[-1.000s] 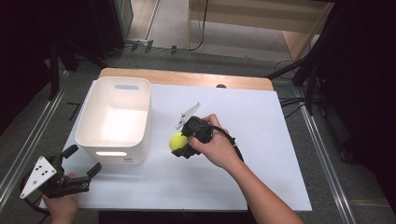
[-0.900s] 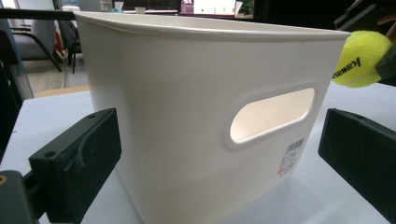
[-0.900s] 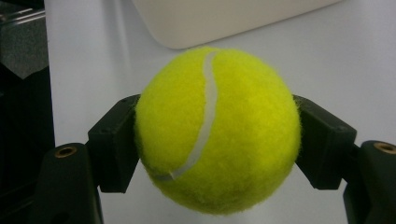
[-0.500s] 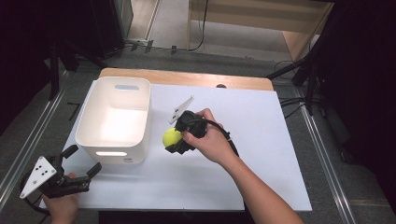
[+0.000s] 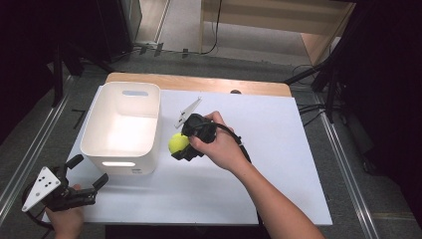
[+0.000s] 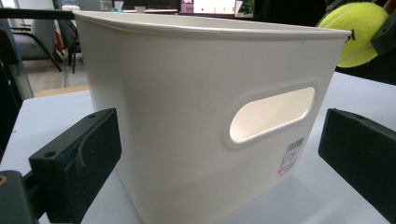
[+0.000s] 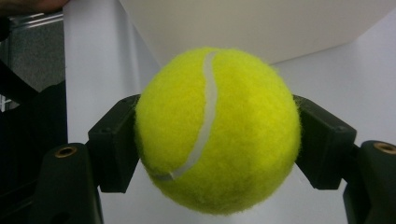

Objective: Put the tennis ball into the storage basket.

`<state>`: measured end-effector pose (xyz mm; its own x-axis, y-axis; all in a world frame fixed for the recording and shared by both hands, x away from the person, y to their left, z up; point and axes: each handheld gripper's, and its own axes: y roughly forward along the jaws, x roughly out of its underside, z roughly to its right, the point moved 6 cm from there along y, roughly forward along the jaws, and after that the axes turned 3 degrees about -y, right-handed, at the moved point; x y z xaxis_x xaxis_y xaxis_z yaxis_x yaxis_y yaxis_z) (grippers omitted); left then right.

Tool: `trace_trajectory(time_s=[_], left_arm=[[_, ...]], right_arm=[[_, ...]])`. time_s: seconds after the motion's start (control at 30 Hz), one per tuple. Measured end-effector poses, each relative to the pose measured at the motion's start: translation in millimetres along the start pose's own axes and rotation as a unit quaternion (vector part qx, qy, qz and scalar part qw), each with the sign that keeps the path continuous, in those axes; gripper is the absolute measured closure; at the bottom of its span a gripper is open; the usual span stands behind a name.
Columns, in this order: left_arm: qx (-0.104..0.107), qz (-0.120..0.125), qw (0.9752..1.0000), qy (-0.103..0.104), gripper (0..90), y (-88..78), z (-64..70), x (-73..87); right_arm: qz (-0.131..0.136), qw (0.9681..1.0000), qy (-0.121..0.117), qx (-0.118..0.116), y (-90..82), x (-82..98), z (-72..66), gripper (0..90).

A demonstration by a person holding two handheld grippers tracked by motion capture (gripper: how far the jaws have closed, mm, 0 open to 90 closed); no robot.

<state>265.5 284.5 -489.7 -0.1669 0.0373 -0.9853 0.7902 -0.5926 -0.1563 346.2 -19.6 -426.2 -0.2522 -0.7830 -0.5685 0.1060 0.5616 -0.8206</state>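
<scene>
The two black jaws of the right gripper (image 7: 217, 140) are clamped on a fuzzy yellow-green tennis ball (image 7: 217, 133) with a white curved seam, one pad pressed to each flank, so the ball sits squarely between them and is carried clear of the white table top (image 5: 278, 149). In the high view the right gripper (image 5: 180, 145) holds the ball (image 5: 178, 143) just beside the long right-hand wall of the white rectangular plastic bin (image 5: 122, 130) with cut-out handles, near that wall but apart from it, and seemingly at about the height of its rim; the left gripper view shows the ball (image 6: 356, 29) level with the rim of the bin (image 6: 187, 116). The step in hand looks like the carry: the ball is gripped and lifted, not yet over the bin's opening. The next move probably calls for raising the ball enough to clear the rim, bringing it across over the bright empty floor of the bin, and only then parting the jaws, so that it drops inside rather than striking the edge and rolling off. The left gripper (image 5: 84, 177) rests at the near left corner of the table, its jaws spread wide with nothing between them, pointing at the bin's short end wall with its handle slot; it could steady the bin if the ball knocks it.
</scene>
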Motion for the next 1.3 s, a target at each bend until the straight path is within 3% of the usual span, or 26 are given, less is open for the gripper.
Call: trace_trajectory(time_s=[1.3], left_arm=[[0.000, 0.002, 1.0000, 0.001, 0.0, -0.2, 0.1, -0.2]], right_arm=[[0.030, 0.9993, -0.019, -0.012, -6.8, -42.6, -1.6, 23.9]])
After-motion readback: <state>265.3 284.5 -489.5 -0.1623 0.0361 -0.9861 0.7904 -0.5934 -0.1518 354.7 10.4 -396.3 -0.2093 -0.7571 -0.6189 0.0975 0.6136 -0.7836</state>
